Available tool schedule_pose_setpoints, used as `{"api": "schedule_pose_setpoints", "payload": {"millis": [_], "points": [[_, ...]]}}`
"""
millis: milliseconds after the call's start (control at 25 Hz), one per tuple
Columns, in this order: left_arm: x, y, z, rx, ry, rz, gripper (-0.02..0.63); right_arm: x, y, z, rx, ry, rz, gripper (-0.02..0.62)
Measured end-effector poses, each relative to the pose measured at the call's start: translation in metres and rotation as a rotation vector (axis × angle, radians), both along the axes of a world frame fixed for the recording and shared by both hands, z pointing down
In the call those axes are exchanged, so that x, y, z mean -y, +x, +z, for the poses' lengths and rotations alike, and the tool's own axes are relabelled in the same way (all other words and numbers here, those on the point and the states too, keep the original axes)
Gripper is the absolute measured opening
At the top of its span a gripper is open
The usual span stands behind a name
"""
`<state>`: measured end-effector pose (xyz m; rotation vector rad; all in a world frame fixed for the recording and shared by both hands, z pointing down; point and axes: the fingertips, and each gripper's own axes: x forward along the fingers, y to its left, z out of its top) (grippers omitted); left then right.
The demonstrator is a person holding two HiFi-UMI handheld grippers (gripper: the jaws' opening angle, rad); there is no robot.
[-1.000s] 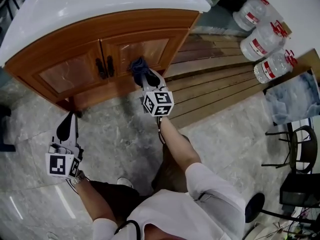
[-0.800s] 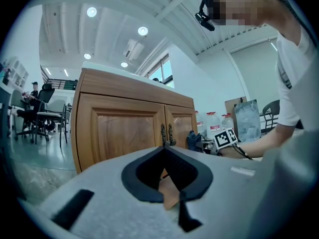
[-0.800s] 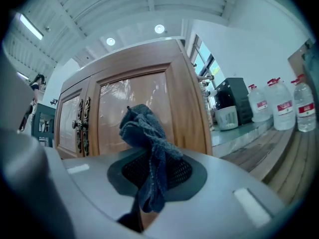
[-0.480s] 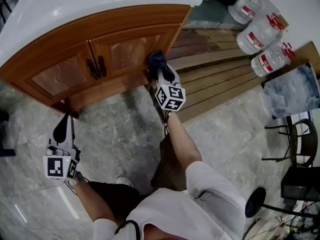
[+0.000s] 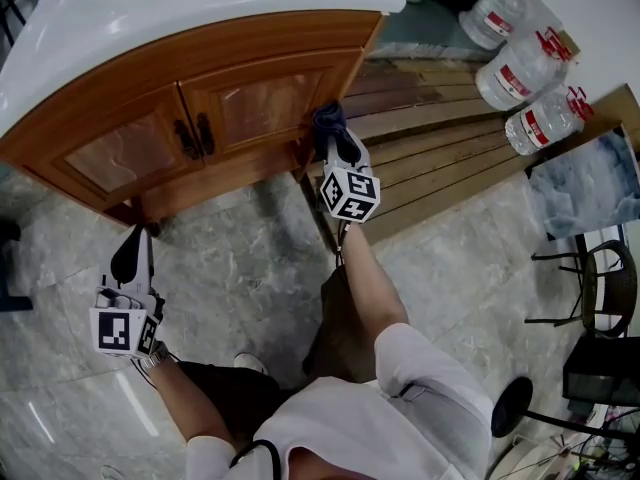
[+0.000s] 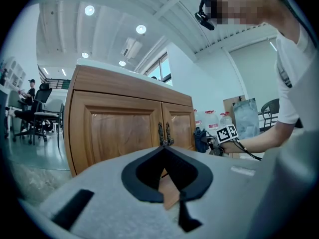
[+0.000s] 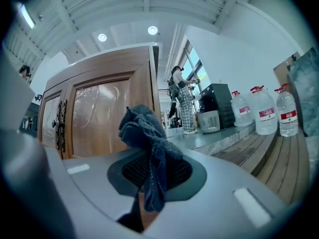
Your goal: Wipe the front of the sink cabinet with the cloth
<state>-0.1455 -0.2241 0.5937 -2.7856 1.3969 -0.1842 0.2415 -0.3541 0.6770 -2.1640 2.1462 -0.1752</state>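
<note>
The wooden sink cabinet [image 5: 150, 88] has two doors with dark handles [image 5: 192, 136] under a white top. A dark blue cloth [image 5: 327, 119] is bunched at the lower right corner of the right door [image 5: 270, 103], with my right gripper [image 5: 334, 138] shut on it. In the right gripper view the cloth [image 7: 149, 148] hangs between the jaws beside the door panel [image 7: 107, 118]. My left gripper [image 5: 130, 253] hovers low over the floor, left of the cabinet's middle, shut with nothing in it. The left gripper view faces the cabinet [image 6: 124, 128], its jaws closed.
Wooden planks [image 5: 440, 158] lie on the floor right of the cabinet. Three large water bottles [image 5: 520, 68] stand at the upper right. A dark chair [image 5: 590, 288] and stool base [image 5: 510, 413] are at the right. Grey marble floor [image 5: 240, 278] lies in front.
My right gripper has carried the cloth rightward along the cabinet front, from near the handles to the right door's edge. The left gripper has barely moved.
</note>
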Motion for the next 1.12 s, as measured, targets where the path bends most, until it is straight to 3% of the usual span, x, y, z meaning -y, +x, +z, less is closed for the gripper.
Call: {"api": "schedule_pose_setpoints", "payload": {"millis": [280, 560, 760, 1000, 1120], "points": [[0.000, -0.002, -0.003, -0.008, 0.006, -0.007, 0.000, -0.030, -0.035, -0.020, -0.119, 0.035, -0.108, 0.071], [0.002, 0.007, -0.018, -0.022, 0.024, 0.017, 0.000, -0.067, -0.057, -0.055, -0.144, 0.051, -0.242, 0.071], [0.009, 0.024, -0.035, 0.018, -0.001, 0.082, 0.000, -0.083, -0.068, -0.074, -0.147, 0.021, -0.285, 0.071], [0.000, 0.038, -0.084, 0.001, -0.069, 0.097, 0.000, -0.102, -0.085, -0.111, -0.142, -0.062, -0.344, 0.071], [-0.008, 0.041, -0.127, -0.045, -0.098, 0.078, 0.000, -0.109, -0.091, -0.152, -0.124, -0.084, -0.379, 0.071]]}}
